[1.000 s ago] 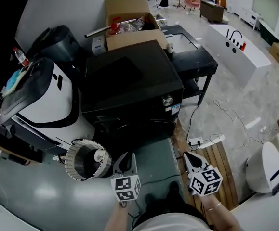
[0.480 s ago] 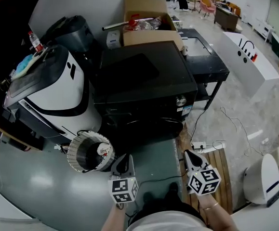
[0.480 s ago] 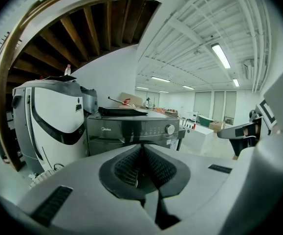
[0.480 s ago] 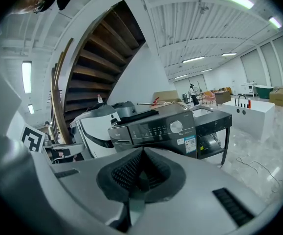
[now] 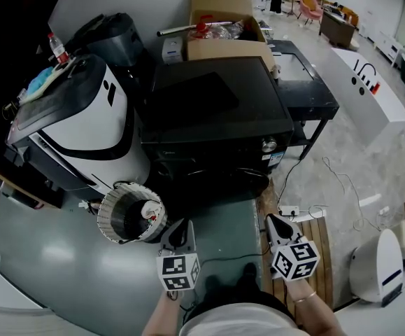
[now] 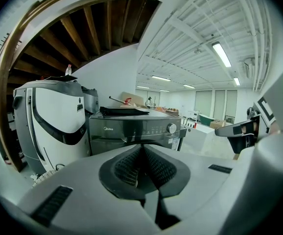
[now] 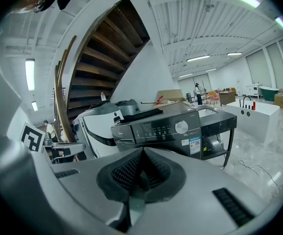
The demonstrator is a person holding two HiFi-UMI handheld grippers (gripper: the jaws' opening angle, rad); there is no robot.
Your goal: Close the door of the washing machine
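Note:
The black front-loading washing machine (image 5: 216, 110) stands in the middle of the head view, its dark front (image 5: 209, 170) facing me. Its control panel and round knob (image 6: 171, 128) show in the left gripper view, and the same knob (image 7: 181, 127) in the right gripper view. The door area below the panel is dark and hidden behind my jaws, so I cannot tell how the door stands. My left gripper (image 5: 180, 229) and right gripper (image 5: 277, 224) hover side by side a short way in front of the machine. Both are shut and hold nothing. Neither touches the machine.
A white and black appliance (image 5: 83, 124) stands left of the machine, with a round ribbed duct (image 5: 131, 213) on the floor before it. Behind are a cardboard box (image 5: 219, 26) and a black table (image 5: 303, 82). A power strip (image 5: 289, 211) with cables and wooden slats (image 5: 317, 250) lie to the right.
The head view has swung, so the machine and its neighbours now sit further right and a little lower. Both grippers have stayed low in front of the machine, drifting only slightly.

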